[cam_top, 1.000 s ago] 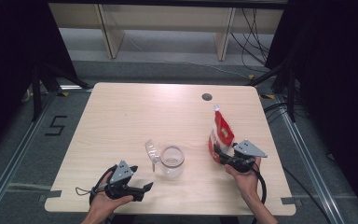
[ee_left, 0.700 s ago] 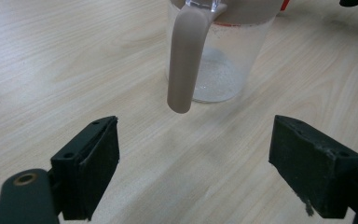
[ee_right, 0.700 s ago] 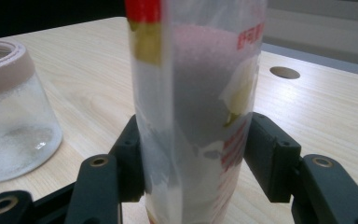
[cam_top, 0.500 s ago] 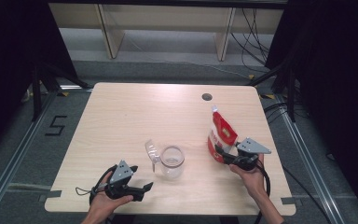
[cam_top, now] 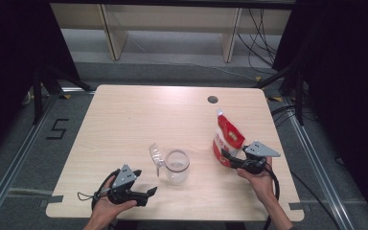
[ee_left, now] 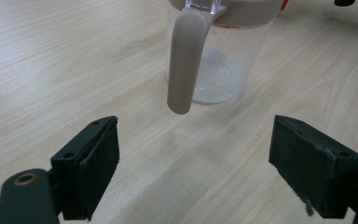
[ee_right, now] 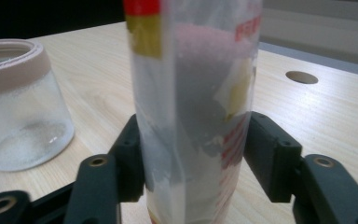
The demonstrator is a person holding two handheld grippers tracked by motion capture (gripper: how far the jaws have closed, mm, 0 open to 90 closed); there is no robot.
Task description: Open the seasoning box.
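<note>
The right gripper, at the high view's lower right, has just been opening its jaws around the upright pouch (pads at its sides). The left gripper, lower left, is spread wide, empty, before the jar at centre.

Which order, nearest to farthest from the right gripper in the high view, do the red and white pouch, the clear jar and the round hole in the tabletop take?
1. The red and white pouch: between the jaws of the right gripper, at the table's right.
2. The clear jar: to the gripper's left, mid-table near the front.
3. The round hole: toward the table's far edge.
</note>
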